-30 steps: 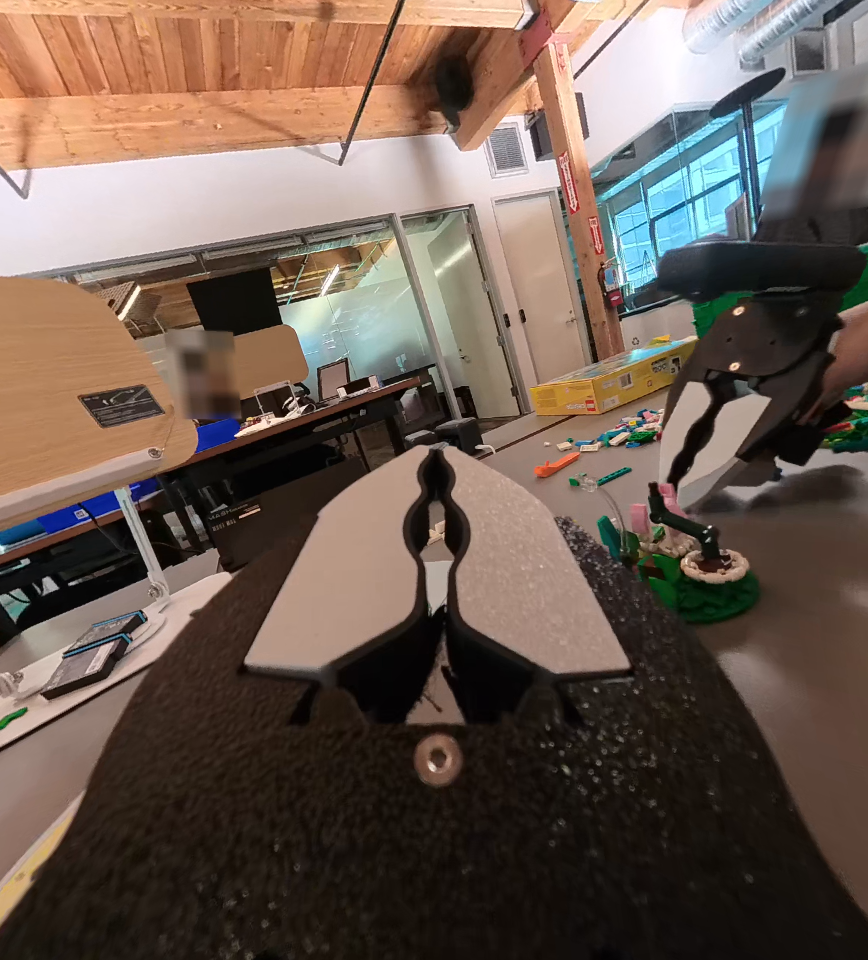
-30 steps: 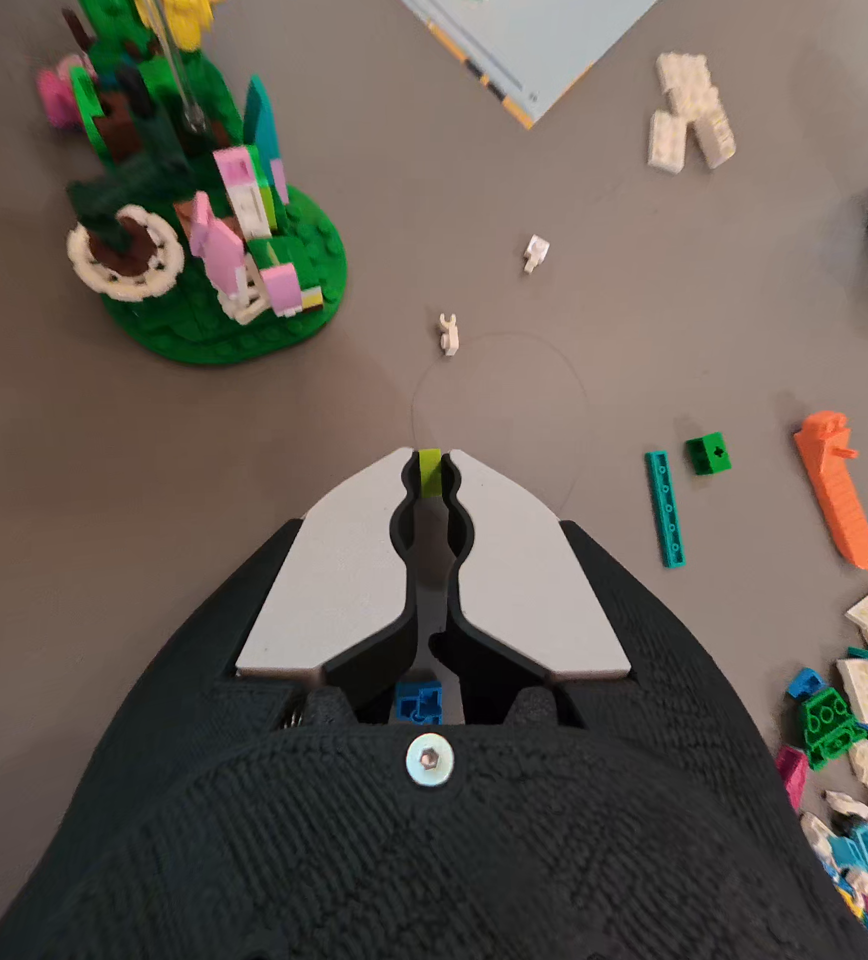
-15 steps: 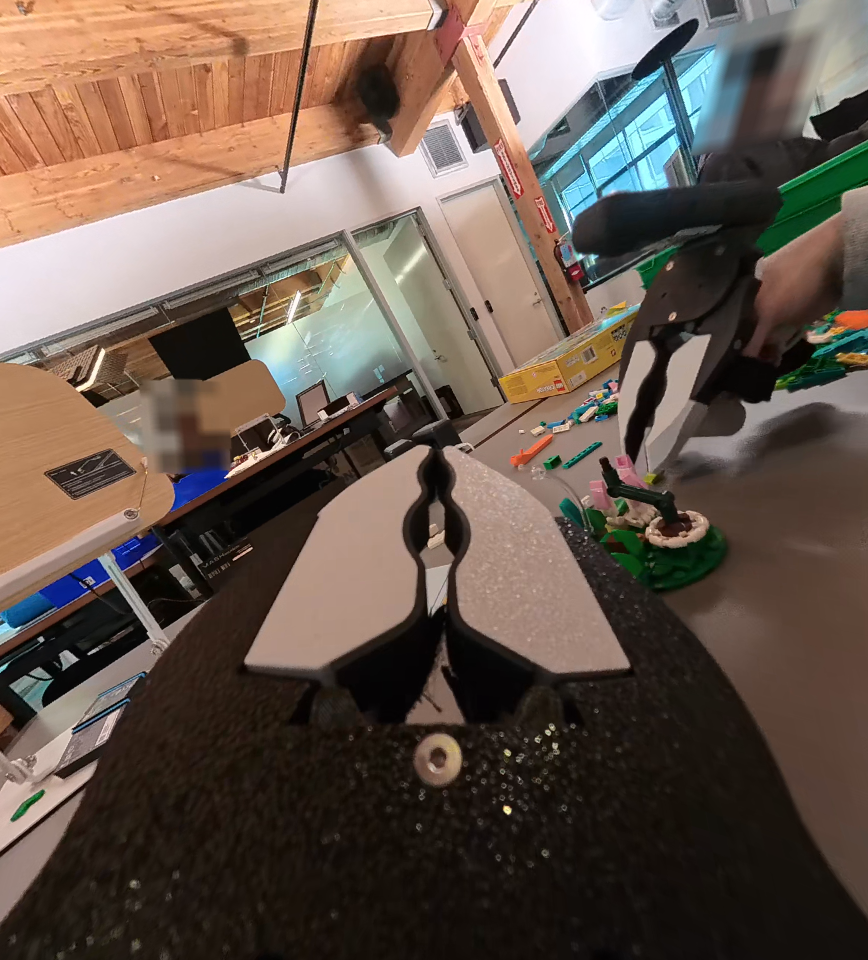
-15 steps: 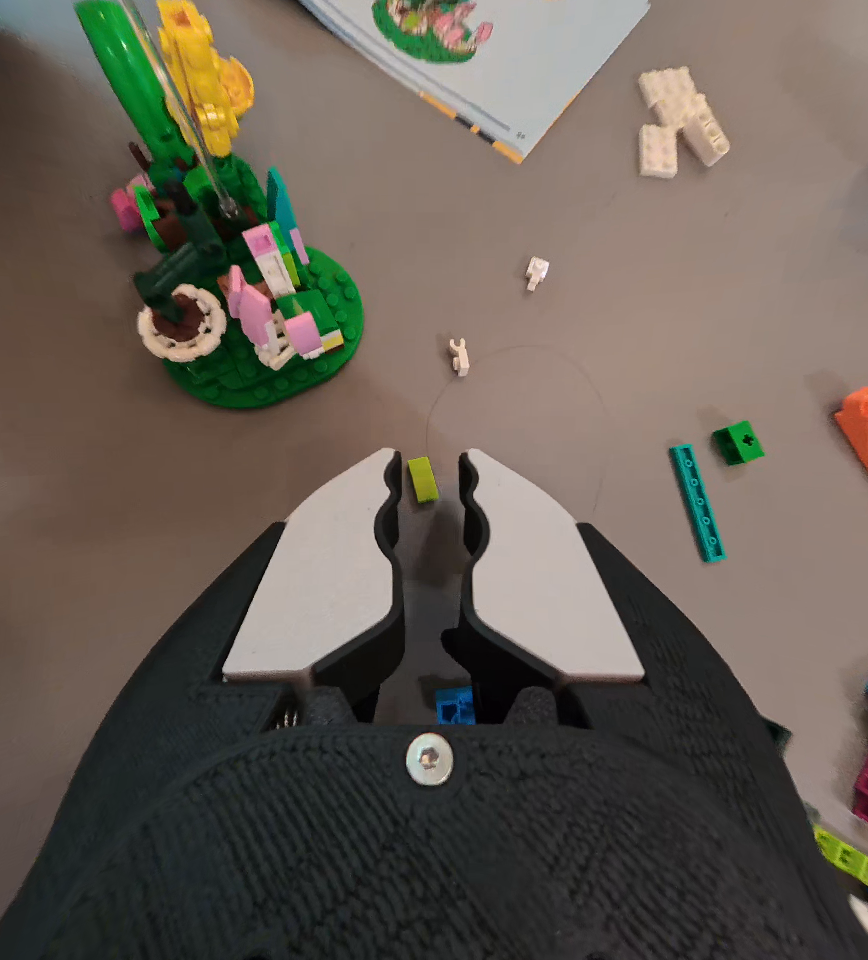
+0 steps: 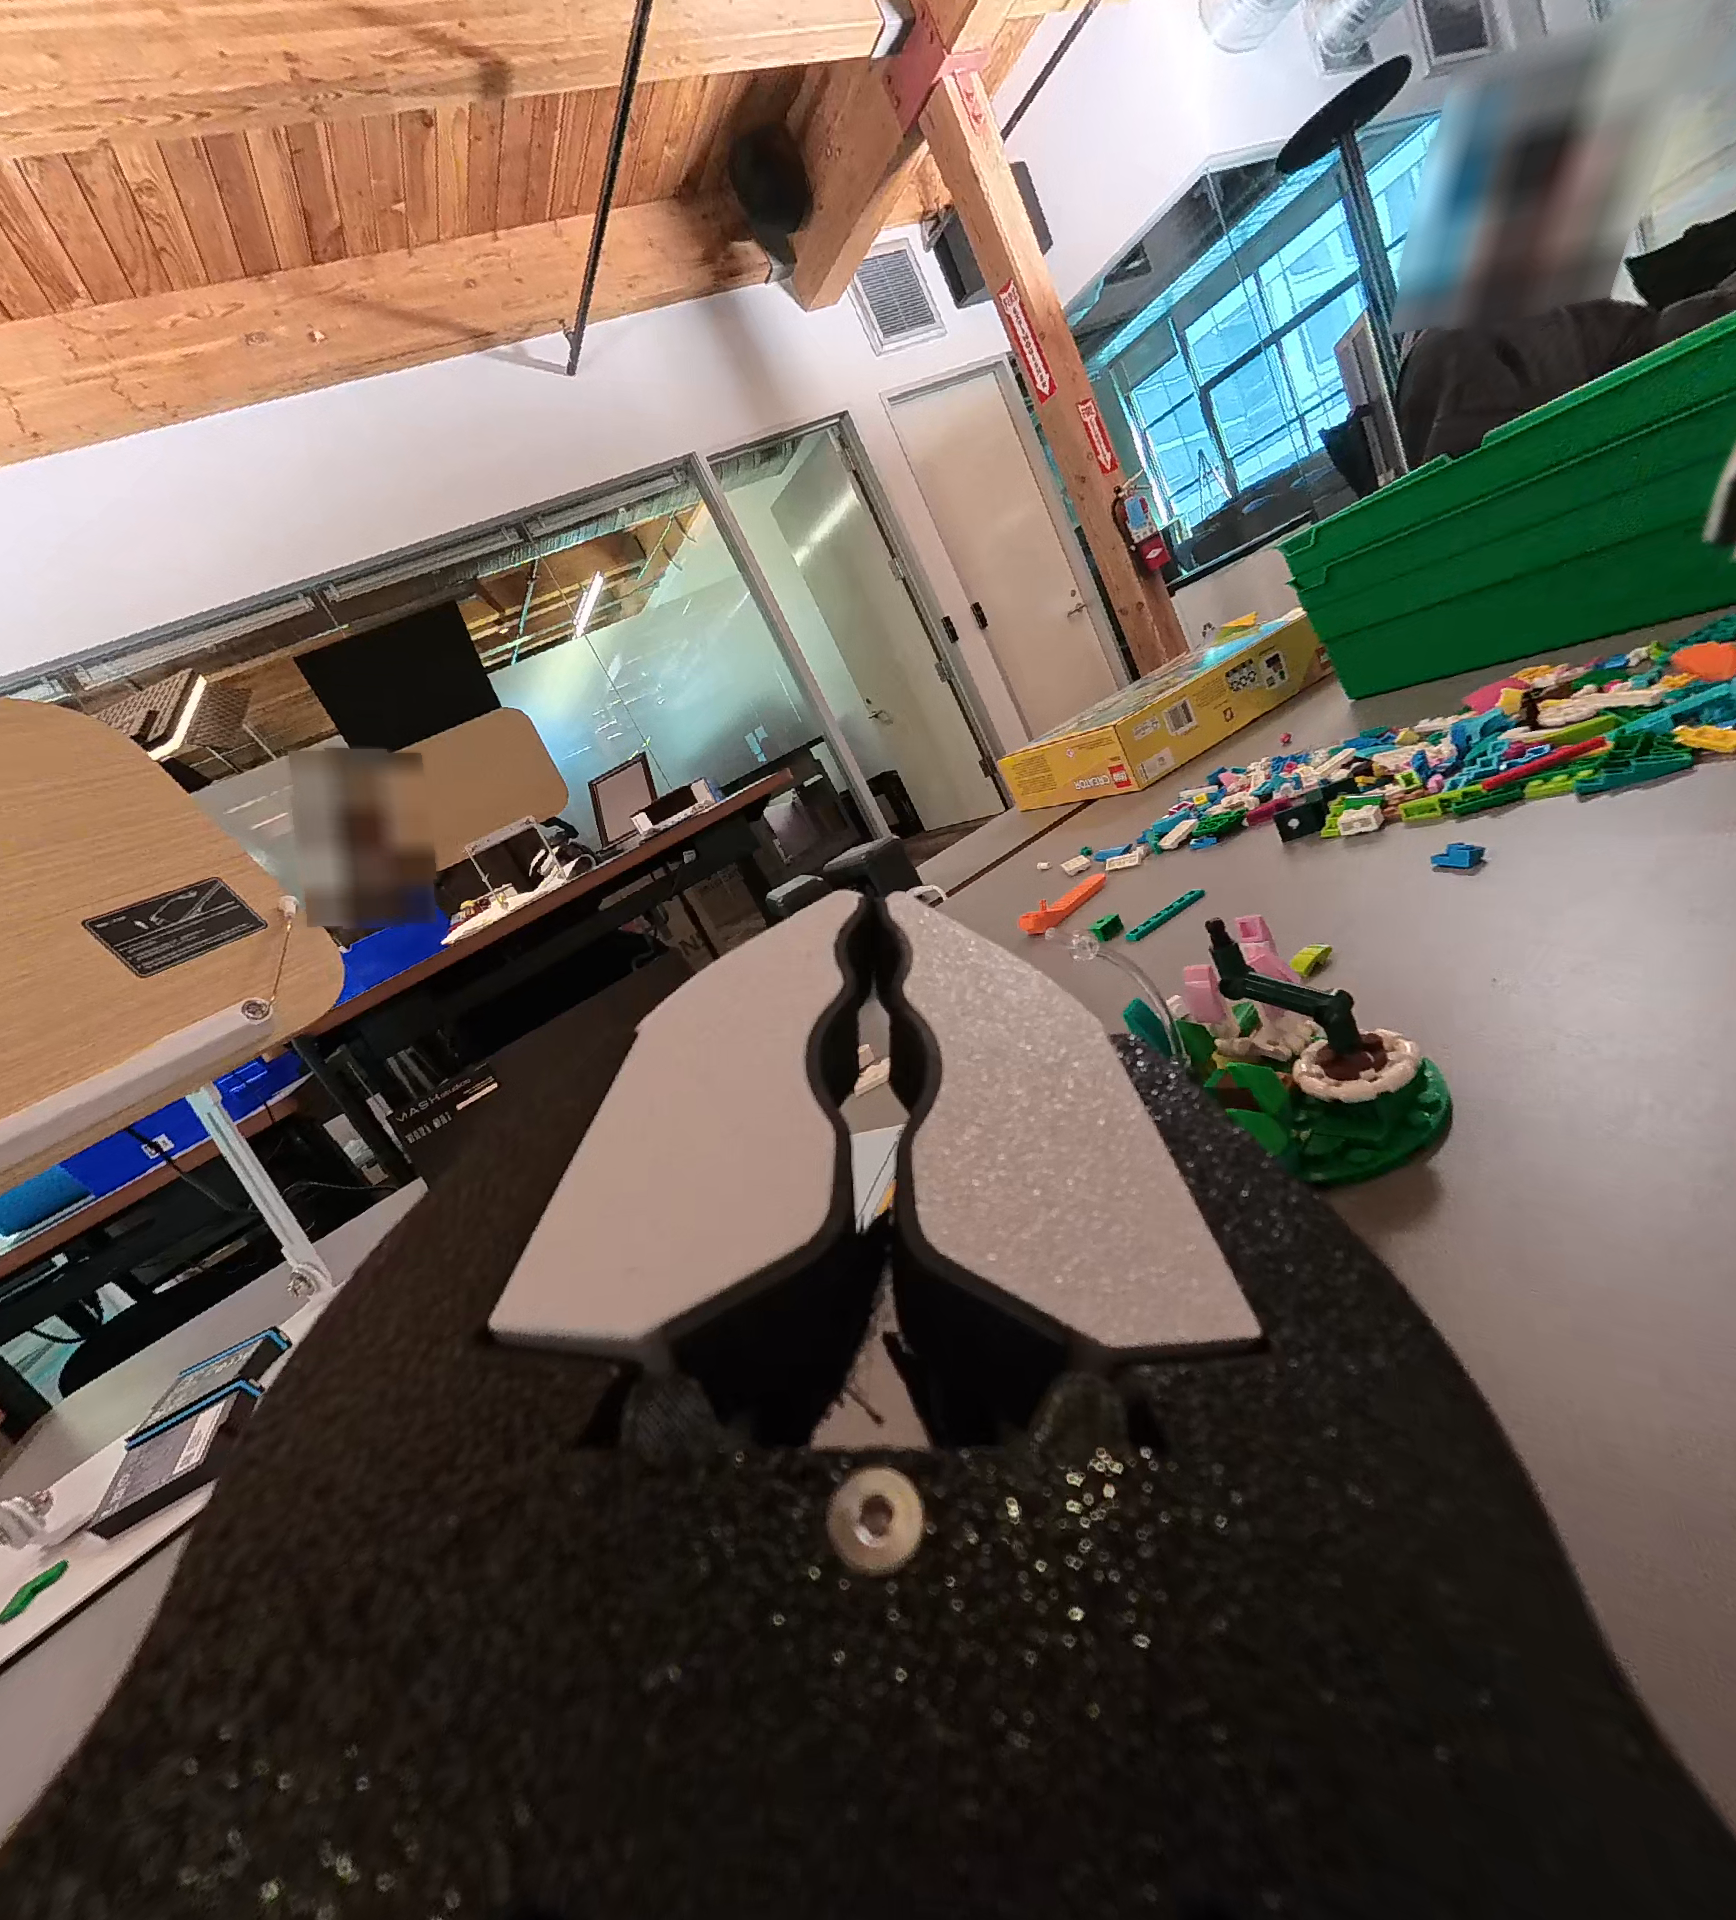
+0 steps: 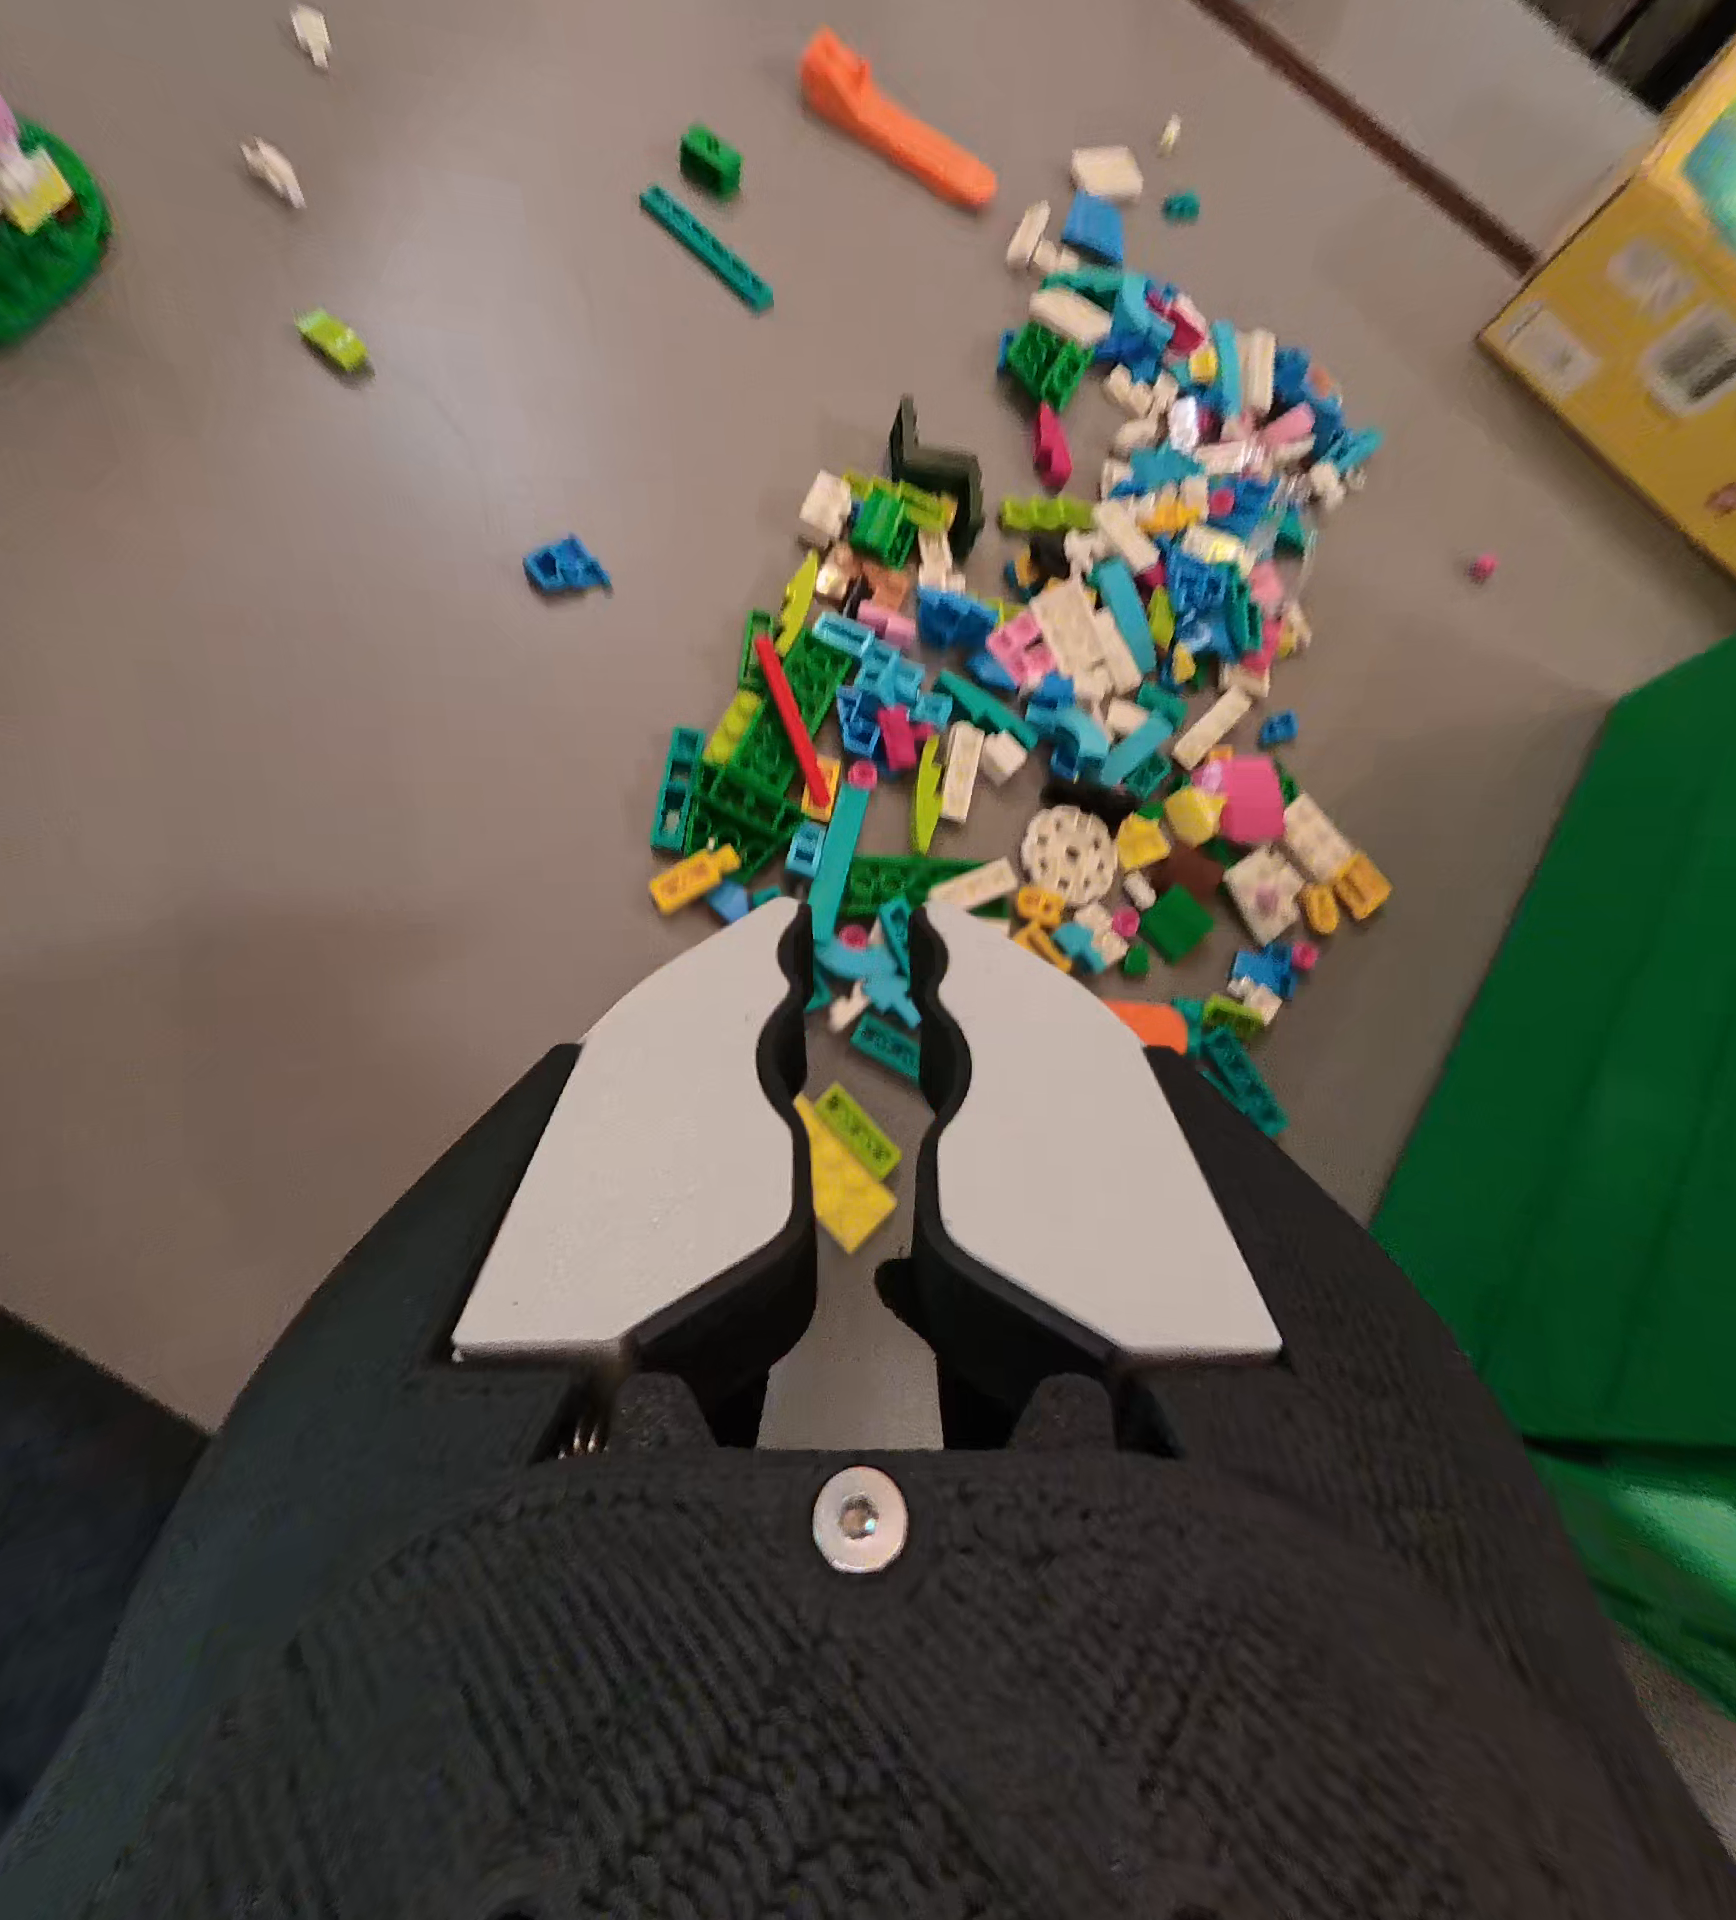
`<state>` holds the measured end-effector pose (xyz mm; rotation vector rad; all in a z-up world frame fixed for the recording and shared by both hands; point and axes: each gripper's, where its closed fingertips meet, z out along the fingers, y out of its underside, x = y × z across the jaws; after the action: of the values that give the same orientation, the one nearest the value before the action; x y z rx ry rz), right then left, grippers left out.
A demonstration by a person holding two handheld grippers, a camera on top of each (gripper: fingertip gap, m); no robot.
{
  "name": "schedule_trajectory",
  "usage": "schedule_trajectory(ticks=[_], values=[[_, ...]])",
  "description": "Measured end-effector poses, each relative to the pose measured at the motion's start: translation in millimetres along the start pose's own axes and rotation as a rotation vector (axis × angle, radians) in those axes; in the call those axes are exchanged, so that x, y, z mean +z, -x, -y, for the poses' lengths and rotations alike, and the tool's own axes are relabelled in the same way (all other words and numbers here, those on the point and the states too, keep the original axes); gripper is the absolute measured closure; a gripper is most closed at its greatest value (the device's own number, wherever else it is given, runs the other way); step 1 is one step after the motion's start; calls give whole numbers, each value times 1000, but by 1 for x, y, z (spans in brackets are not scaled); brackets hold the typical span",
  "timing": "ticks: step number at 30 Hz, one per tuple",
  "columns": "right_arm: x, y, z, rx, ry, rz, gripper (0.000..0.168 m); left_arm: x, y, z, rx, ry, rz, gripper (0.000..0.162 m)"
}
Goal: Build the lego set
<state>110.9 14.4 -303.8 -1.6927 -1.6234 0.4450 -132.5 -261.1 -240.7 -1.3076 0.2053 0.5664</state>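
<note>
Right tongs [image 6: 856, 914] hang parted and empty over the heap of mixed colourful plastic bricks [image 6: 1072, 665] on the grey counter [image 6: 272, 727]; left tongs [image 5: 879, 920] together, empty. Lower straight onto 1 isolated brick at the heap's edge.

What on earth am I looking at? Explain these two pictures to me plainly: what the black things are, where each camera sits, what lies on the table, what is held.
Each picture comes from a camera mounted on a hand-held black gripper, looking forward along its two grey jaws. A person carries one in each hand; there is no robot arm.

The left gripper is tilted up toward the room, jaws shut on nothing. Beside it on the grey table stands the half-built flower model on a round green base.

The right gripper looks down, jaws apart and empty, over the heap of loose coloured bricks. Away from the heap lie a small lime-green brick, an orange wedge-shaped tool and a thin teal strip. A yellow cardboard box and green plastic bins sit at the edge.
</note>
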Motion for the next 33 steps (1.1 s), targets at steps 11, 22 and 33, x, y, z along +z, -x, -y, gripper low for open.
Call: schedule_trajectory(ticks=[11, 22, 33], values=[[19, -4, -21, -22, 49, -102, 160, -1, -3, -1, 12, 8, -9, 162], [27, -8, -21, 32, 15, -150, 163, -1, -3, -1, 2, 4, -13, 162], [35, -54, 20, 100, -61, -332, 168, 0, -4, -1, 6, 6, -17, 162]])
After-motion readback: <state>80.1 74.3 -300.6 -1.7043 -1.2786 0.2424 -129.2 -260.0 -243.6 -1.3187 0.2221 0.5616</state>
